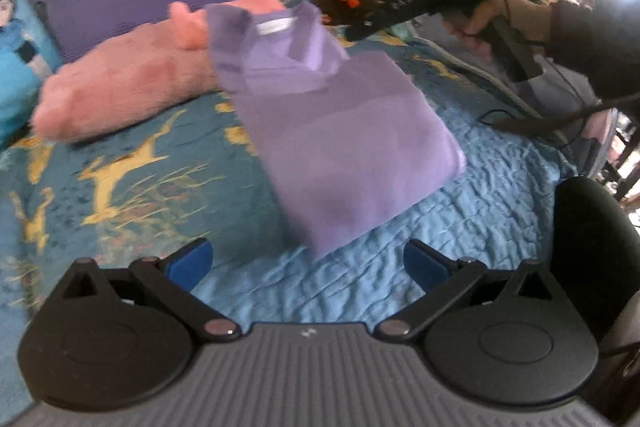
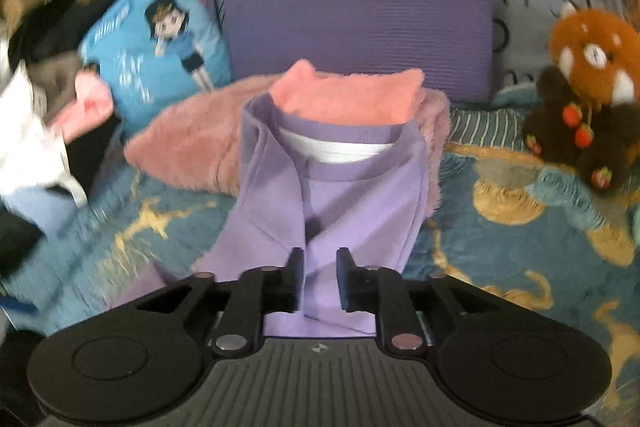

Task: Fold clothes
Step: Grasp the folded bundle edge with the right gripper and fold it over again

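The folded lilac knit-cloth shirt (image 1: 340,131) looks smooth and matt, with a ribbed collar; the teal quilted bedspread (image 1: 480,211) under it is puckered cloth. At centre left, the pink plush pillow (image 1: 120,87) is long-piled and fuzzy. The black plastic left gripper (image 1: 308,263) is matt, with shiny metal pivot pins and ridged grey housing

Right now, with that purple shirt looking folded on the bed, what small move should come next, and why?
Probably draw the right tongs back from the purple shirt. The shirt already lies as a neat folded rectangle on the blue quilt, collar resting against the pink plush. The left tongs hang wide open and clear of it, while cloth sits between the right fingers, whose grip I cannot judge.
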Demonstrator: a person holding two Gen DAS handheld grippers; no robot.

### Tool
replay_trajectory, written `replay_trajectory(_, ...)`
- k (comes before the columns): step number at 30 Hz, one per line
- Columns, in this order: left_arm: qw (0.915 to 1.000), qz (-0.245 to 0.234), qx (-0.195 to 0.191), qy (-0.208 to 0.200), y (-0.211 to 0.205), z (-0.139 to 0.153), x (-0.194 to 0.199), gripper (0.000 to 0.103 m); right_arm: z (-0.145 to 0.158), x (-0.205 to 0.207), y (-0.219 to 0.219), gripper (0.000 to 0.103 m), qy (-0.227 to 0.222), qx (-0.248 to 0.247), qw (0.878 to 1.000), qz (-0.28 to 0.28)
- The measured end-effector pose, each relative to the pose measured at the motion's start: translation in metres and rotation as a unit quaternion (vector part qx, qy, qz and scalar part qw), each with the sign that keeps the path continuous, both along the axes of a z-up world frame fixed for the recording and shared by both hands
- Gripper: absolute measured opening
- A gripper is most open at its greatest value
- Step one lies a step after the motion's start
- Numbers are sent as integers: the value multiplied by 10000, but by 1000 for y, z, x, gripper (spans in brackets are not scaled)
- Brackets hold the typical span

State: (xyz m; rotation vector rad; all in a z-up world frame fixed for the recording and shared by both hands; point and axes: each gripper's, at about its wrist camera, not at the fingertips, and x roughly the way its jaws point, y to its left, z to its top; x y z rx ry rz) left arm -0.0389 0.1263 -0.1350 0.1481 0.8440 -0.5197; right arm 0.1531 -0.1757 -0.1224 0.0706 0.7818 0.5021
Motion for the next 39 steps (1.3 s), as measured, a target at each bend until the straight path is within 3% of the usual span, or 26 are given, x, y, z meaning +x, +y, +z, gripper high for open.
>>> replay_trajectory(2,9999,-109,32,32,-11,-2,3,103,7,-13,0,23,-299,4,9995,-100)
replay_trajectory(5,9996,-289,-25,23,-25,-5,3,103,22,-54,5,25,-899,141,9934,694)
replay_trajectory(7,9992,-389,-88,8,-30,-6,0,103,15,-58,13,38,-850,-9,9931,811)
replay_trajectory(8,9989,-446,-114,-8,-33,-6,-1,103,11,-60,17,41,-825,-84,9928,868)
replay_trajectory(12,9970,-735,-176,-144,-44,-3,-9,103,-4,-69,34,41,-726,-383,9905,1099)
replay_trajectory(14,9957,-881,-164,-228,-50,-1,-10,103,-12,-74,43,44,-676,-532,9889,1214)
replay_trajectory(16,9946,-994,-116,-271,-55,-1,-8,103,-19,-78,51,57,-626,-681,9868,1328)
replay_trajectory(22,9937,-1083,-51,-287,-67,-5,6,103,-39,-92,76,60,-487,-1114,9786,1659)
replay_trajectory(25,9867,-1476,-97,-671,-72,5,14,103,-23,-98,72,58,-649,-1110,9805,1486)
replay_trajectory(28,9723,-2160,-170,-873,-76,6,33,103,-11,-98,66,59,-897,-1163,9826,1139)
replay_trajectory(31,9589,-2753,20,-686,-81,-5,62,103,-15,-94,71,53,-1071,-1423,9741,1395)
replay_trajectory(35,9524,-3008,430,-264,-86,-30,99,103,-29,-85,72,49,-1111,-1441,9666,1804)
replay_trajectory(36,9511,-3029,572,-205,-86,-38,105,103,-33,-81,69,53,-1075,-1405,9671,1827)
replay_trajectory(39,9469,-3190,357,-161,-79,-49,115,103,-43,-71,55,68,-937,-1238,9706,1842)
